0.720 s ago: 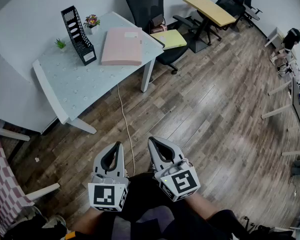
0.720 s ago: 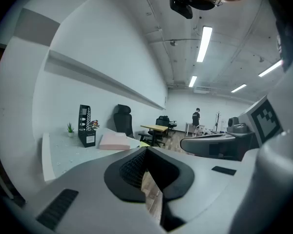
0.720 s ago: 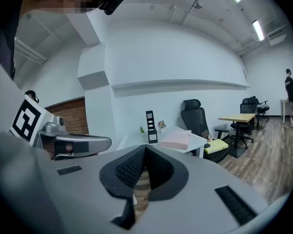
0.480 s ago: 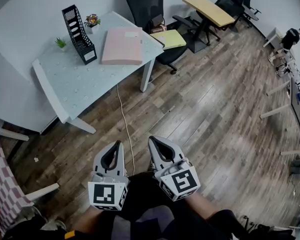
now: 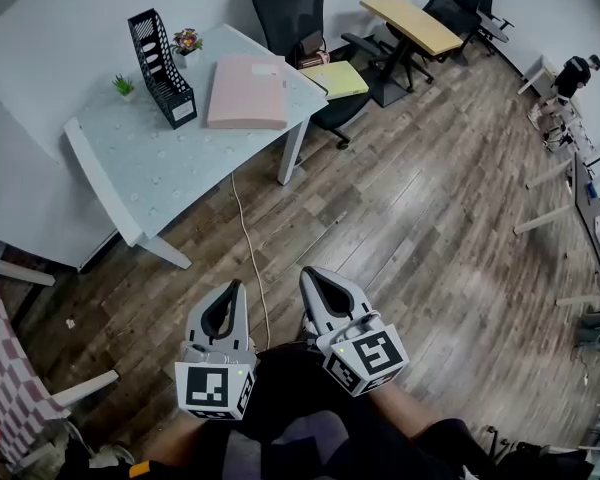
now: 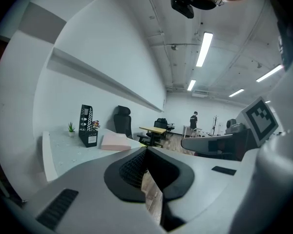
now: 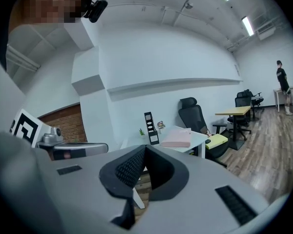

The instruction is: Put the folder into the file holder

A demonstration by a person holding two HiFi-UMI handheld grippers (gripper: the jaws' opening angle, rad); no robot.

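The left hand-held gripper (image 5: 232,293) and the right hand-held gripper (image 5: 310,276) are both clenched on nothing. The flat pink folder (image 5: 247,91) lies far ahead on the pale counter (image 5: 150,173), its long axis pointing away, just right of the upright black mesh file holder (image 5: 160,53). The left one seems slightly nearer.

We hold the left gripper (image 5: 237,288) and the right gripper (image 5: 308,274) low and close to our body, side by side and just apart. Both point forward and tip slightly down, the right one angled so its tip leans toward the left. Both pairs of jaws are pressed together with nothing between them (each gripper's own view shows them meeting at the front), and our forearms (image 5: 412,408) show only near the bottom edge of the head view, behind the marker cubes (image 5: 216,388).
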